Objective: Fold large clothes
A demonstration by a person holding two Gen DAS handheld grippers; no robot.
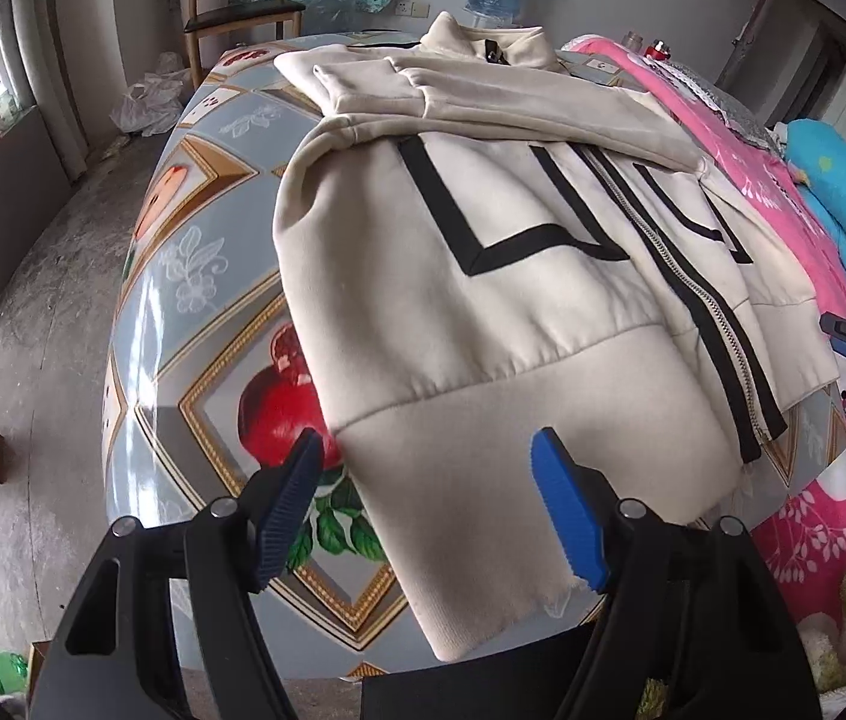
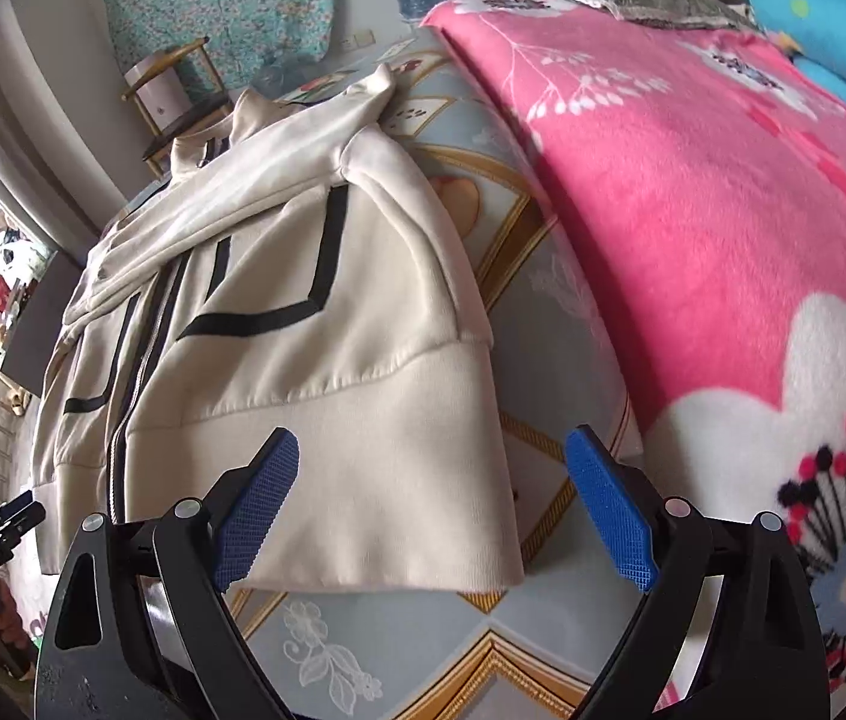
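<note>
While the glossy table with its fruit-and-flower printed covering (image 1: pixel 195 252) carries the load, the cream zip-front fleece jacket with black angular stripes (image 1: pixel 483 252) lies spread across it, front up, collar at the far end and ribbed hem at the near edge. Beside it, on the right, a pink fleece blanket with white flowers (image 2: pixel 693 210) covers the rest of the surface, just short of touching the jacket. Both sleeves already lie folded across the chest, so the step in hand looks like the lengthwise fold: taking the hem and carrying it up toward the collar. That calls for each tool to close on a hem corner, lift together, and lay the lower half over the sleeves without dragging them askew.

The left gripper (image 1: pixel 429 504) hangs released over the hem's left corner, its jaws spread wide; one blue pad sits off the cloth above the pomegranate print, the other over the ribbed band. The right gripper (image 2: pixel 432 492) is likewise spread and holds nothing, straddling the hem's right corner, one pad over the band, the other over bare table. Neither visibly touches the fabric.
</note>
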